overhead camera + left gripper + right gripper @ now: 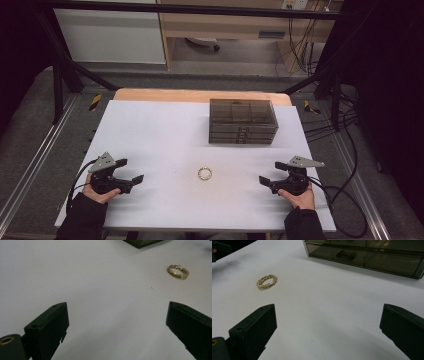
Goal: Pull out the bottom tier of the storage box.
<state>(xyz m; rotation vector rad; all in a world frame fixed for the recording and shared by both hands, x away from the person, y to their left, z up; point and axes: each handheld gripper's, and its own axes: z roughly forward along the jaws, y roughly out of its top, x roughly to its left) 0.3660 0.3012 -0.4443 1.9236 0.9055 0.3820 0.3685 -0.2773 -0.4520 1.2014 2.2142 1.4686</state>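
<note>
Gold chain-link bracelet, smoky clear drawer box

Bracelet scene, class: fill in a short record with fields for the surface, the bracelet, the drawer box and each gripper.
surface: white table
bracelet: gold chain bracelet lying flat on the table, about midway between the two grippers, touched by neither
drawer box: smoky clear drawer box at the far side of the table, beyond the bracelet, drawers shut
left gripper: left gripper at the near left, fingers open, holding nothing
right gripper: right gripper at the near right, fingers open, holding nothing
</note>
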